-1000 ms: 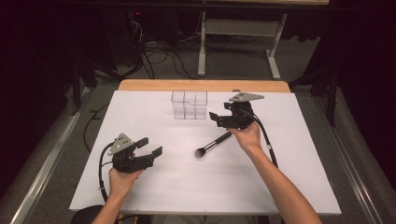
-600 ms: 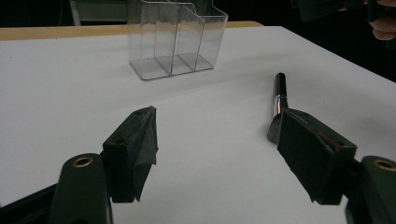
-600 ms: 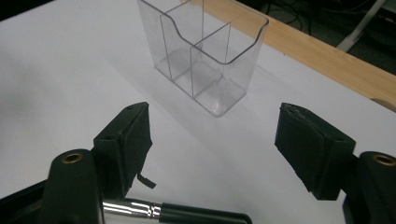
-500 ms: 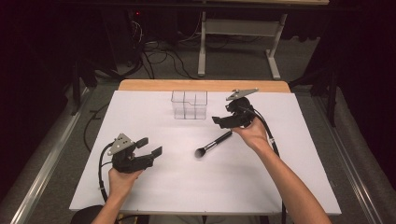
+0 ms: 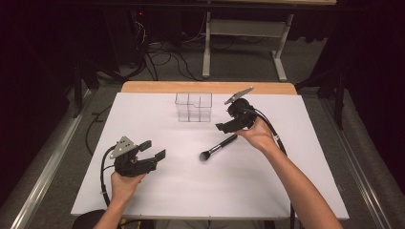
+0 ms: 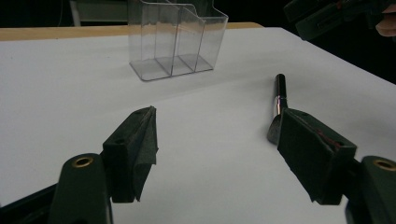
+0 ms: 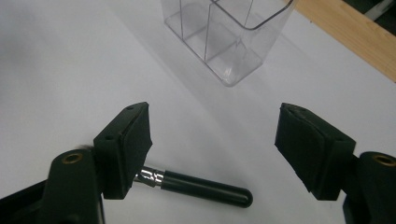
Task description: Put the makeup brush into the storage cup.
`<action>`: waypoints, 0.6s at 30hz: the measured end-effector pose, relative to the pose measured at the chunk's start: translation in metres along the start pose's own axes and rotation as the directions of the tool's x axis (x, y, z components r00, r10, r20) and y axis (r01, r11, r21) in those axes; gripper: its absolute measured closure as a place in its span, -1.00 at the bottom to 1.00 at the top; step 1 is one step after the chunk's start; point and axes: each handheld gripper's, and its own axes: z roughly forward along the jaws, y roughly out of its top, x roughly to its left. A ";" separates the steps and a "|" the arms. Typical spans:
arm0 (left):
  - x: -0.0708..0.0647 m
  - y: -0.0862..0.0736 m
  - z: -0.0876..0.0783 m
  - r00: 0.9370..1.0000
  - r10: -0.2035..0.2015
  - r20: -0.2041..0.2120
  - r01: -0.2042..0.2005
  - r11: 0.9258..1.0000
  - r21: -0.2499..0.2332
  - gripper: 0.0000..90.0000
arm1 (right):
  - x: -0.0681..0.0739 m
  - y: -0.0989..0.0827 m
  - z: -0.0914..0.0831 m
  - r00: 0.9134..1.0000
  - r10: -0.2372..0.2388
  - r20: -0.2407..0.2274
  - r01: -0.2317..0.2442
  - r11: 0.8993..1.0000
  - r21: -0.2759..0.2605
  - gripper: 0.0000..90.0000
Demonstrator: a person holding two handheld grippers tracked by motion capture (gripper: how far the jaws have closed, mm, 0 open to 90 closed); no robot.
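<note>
- The makeup brush [image 5: 218,147] lies flat near the middle of the table [image 5: 143,109], bristles toward your near edge, handle pointing to the far right.
- Your right hand-held gripper [image 5: 229,125] hovers just over the handle end, jaws wide apart and empty; this looks like the reach before a grasp.
- Next, lower it and close squarely across the handle.
- The clear organizer [image 5: 193,107] stands toward the far edge, probably the destination.
- Your left hand-held gripper [image 5: 154,150] waits near the left, spread and empty.

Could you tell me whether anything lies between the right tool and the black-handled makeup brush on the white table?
Nothing visible does. The right tool hangs open just above the black-handled makeup brush, with bare white table around the handle. The path from the brush to the clear plastic divided organizer also looks unobstructed.
</note>
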 end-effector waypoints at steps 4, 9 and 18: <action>-0.001 0.000 -0.001 1.000 0.002 -0.001 -0.002 1.000 -0.002 -0.35 | 0.001 0.003 0.004 1.000 -0.020 -0.014 0.021 0.999 0.038 -0.35; 0.000 0.000 -0.001 1.000 -0.002 0.000 0.002 1.000 -0.003 -0.35 | 0.003 0.003 0.006 0.999 -0.038 -0.022 0.039 0.998 0.058 -0.35; 0.000 0.000 0.000 1.000 0.003 0.001 -0.003 1.000 0.004 -0.35 | 0.001 0.003 0.012 0.995 -0.085 -0.052 0.092 0.984 0.155 -0.36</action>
